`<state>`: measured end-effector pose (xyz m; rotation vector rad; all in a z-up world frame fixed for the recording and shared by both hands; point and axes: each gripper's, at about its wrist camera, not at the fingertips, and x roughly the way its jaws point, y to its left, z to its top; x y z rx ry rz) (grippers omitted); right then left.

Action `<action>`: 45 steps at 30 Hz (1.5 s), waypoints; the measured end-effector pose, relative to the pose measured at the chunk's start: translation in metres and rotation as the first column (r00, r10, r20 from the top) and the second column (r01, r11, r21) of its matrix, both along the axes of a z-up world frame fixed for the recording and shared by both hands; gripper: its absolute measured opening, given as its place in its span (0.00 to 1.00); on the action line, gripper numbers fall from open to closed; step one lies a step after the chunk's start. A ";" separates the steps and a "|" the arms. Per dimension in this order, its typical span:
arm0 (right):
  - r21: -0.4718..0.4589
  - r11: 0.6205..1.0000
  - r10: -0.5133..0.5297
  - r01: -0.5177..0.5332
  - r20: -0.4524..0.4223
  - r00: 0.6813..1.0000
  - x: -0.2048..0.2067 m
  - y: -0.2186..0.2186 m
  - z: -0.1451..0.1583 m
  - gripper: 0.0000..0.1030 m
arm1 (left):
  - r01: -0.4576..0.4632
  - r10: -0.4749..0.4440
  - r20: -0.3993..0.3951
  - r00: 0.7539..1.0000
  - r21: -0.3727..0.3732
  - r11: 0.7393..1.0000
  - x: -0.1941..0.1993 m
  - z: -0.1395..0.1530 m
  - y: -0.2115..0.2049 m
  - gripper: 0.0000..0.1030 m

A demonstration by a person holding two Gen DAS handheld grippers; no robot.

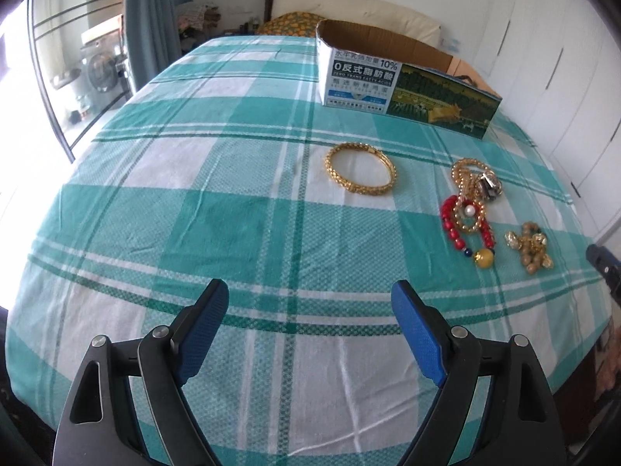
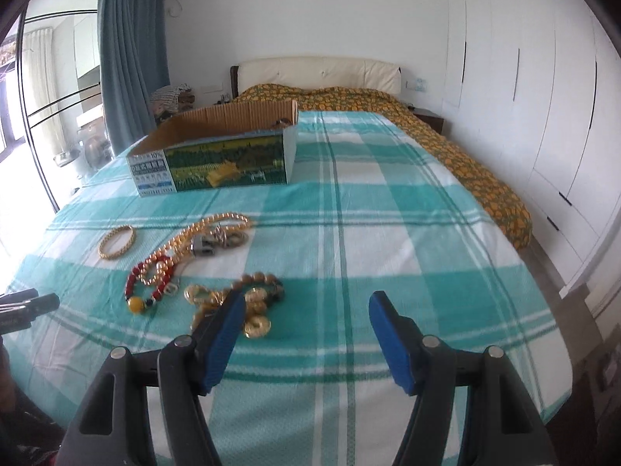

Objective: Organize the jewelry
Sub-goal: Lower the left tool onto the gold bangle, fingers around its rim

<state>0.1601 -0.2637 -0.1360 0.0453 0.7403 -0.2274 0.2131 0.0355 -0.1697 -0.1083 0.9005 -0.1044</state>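
Both our left gripper (image 1: 309, 299) and right gripper (image 2: 306, 310) gape wide, holding nothing, above the checked sheet (image 1: 240, 209), where gold bangle (image 1: 360, 169), red bead bracelet (image 1: 465, 229) and wooden bead bracelet (image 1: 532, 249) lie before the cardboard box (image 1: 403, 89).

Bangle (image 1: 360, 169) left of necklaces (image 1: 467, 209), box (image 1: 403, 77) behind.

- Daylight pours in from the tall glass sliding door (image 1: 58, 77) on the left, blown out to white glare.
- The teal-and-white checked bedsheet (image 1: 233, 213) is evenly lit, with soft shadows.
- Fisheye distortion bends the edges and darkens the corners.
- The right wrist view is slightly blurred around the tan wooden-bead bracelet with gold charms (image 2: 260, 291).
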 end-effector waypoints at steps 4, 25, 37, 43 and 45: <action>0.025 1.000 -0.001 0.002 -0.030 1.000 -0.011 0.000 -0.018 0.66 | 0.018 -0.018 -0.020 1.000 -0.003 1.000 0.002 -0.008 -0.009 0.84; 0.078 0.996 0.053 -0.047 -0.074 0.996 -0.016 0.020 -0.043 0.66 | 0.039 -0.037 -0.024 0.999 0.061 0.997 0.001 -0.016 -0.021 0.91; 0.074 0.995 0.072 -0.066 -0.079 0.994 -0.018 0.023 -0.049 0.66 | 0.041 -0.038 -0.036 0.999 0.102 0.994 0.003 -0.019 -0.029 0.96; 0.061 0.996 0.076 -0.072 -0.074 0.994 -0.018 0.025 -0.050 0.66 | 0.041 -0.036 -0.057 0.998 0.091 0.995 0.010 -0.018 -0.028 0.97; 0.063 0.995 0.080 -0.076 -0.068 0.994 -0.019 0.024 -0.051 0.66 | 0.036 -0.031 -0.069 0.997 0.061 0.997 0.015 -0.016 -0.024 0.97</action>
